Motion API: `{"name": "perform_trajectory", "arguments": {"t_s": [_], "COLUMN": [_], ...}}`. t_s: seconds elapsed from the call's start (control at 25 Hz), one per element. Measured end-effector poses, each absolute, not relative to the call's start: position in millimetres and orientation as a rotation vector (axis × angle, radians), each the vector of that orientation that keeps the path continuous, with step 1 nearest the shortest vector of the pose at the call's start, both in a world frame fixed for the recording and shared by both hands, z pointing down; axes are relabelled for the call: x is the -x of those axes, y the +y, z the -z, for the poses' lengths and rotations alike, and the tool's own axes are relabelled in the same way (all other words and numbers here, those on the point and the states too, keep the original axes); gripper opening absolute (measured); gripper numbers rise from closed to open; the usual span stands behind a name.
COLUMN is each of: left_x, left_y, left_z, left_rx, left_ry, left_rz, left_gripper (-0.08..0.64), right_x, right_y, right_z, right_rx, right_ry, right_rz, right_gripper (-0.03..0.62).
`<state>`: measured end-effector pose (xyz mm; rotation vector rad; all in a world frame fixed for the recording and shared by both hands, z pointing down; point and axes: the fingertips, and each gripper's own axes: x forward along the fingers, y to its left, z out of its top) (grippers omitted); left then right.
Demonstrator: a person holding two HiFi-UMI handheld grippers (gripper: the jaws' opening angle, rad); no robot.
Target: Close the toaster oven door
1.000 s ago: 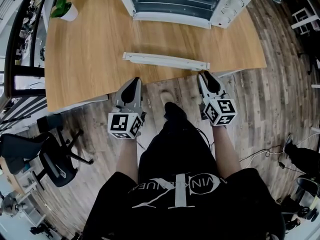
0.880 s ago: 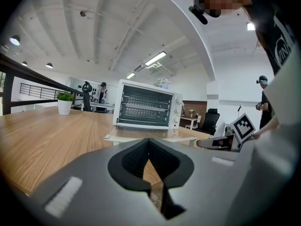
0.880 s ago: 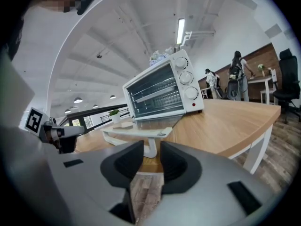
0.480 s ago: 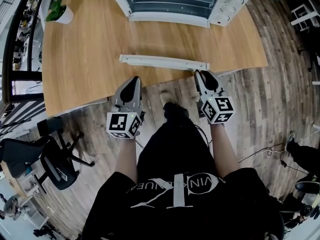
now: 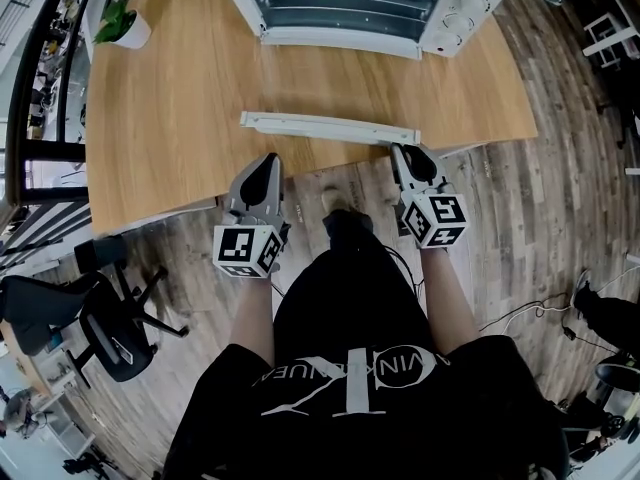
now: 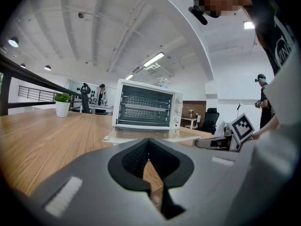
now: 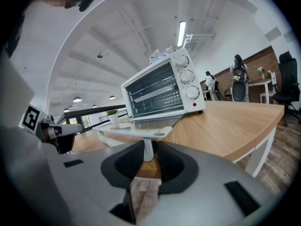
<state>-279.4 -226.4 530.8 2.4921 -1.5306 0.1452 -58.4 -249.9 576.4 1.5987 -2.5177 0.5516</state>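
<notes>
The white toaster oven (image 5: 400, 8) stands at the far side of the wooden table (image 5: 180, 118). Its door (image 5: 330, 78) lies open and flat, with the white handle bar (image 5: 330, 126) along its near edge. My right gripper (image 5: 408, 152) is at the handle's right end; in the right gripper view the handle's white post (image 7: 148, 149) stands between the narrowly parted jaws (image 7: 150, 157). My left gripper (image 5: 264, 166) hovers at the table's near edge, short of the handle, shut and holding nothing (image 6: 149, 147).
A small potted plant (image 5: 122, 23) sits at the table's far left corner. An office chair (image 5: 95, 308) stands on the wood floor to my left. Cables (image 5: 520, 313) lie on the floor to the right.
Both grippers have stayed near the table's front edge. The right one has crept slightly forward toward the handle's right end. The door has not moved.
</notes>
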Motion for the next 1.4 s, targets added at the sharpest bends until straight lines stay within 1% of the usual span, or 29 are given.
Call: {"name": "perform_trajectory", "arguments": {"t_s": [0.4, 1.4], "left_x": [282, 300], "left_y": [-223, -230], "left_z": [-526, -482], "left_rx": [-2.485, -2.453], "left_ry": [-1.537, -1.612], "left_rz": [-0.133, -0.107], "left_gripper": [0.011, 0.010], "right_x": [59, 53], "right_y": [-250, -267], "right_z": [-557, -491], "right_rx": [-1.606, -1.671], "right_ry": [-2.507, -2.561], "right_rz": [-0.485, -0.458], "right_gripper": [0.074, 0.074]}}
